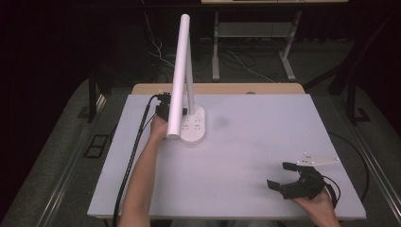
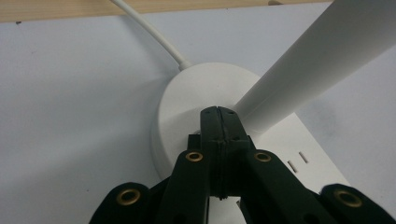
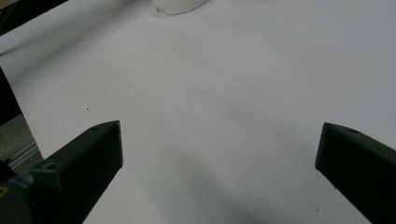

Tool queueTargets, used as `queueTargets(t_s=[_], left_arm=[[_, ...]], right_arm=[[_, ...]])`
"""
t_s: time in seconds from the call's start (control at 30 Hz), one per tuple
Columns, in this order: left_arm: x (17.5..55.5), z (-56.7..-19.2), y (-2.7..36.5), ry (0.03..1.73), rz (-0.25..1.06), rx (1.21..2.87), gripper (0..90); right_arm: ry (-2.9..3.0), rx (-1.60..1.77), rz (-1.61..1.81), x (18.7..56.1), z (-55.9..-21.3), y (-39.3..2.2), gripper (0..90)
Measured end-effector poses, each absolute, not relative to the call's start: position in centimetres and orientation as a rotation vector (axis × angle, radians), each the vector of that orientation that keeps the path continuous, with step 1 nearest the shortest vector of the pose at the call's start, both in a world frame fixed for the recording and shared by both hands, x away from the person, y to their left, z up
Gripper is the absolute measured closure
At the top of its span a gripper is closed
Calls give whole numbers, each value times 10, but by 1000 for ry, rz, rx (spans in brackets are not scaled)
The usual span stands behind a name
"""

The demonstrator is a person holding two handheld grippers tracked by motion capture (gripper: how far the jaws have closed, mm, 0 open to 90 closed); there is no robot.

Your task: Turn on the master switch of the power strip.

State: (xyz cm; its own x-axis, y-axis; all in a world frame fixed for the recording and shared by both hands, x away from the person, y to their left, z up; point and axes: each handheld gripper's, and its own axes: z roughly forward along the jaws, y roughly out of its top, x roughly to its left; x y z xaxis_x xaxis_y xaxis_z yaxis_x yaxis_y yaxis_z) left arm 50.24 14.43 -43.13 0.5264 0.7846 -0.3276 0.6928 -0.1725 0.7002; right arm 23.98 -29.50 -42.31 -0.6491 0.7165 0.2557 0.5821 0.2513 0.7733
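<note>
The left gripper has its fingers pressed together, holding nothing, tips over the round base of the white desk lamp at the bench's far left. The right gripper hovers near the front right, fingers spread wide and empty, well apart from the lamp. Dark floor and cables surround the white bench.

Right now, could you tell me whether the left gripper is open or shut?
Shut. In the left gripper view the left gripper has its two black jaws pressed together with no gap, tips resting against the white lamp base.
</note>
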Motion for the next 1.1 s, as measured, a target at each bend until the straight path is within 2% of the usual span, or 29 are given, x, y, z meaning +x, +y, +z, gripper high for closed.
queueTargets(t_s=[0.5,1.1], left_arm=[[505,-433,146,1266,93,1857,900],[502,-426,146,1265,163,1888,900]], right_arm=[[2361,1233,1357,240,-423,-296,2],[2348,1236,1357,240,-422,-297,2]])
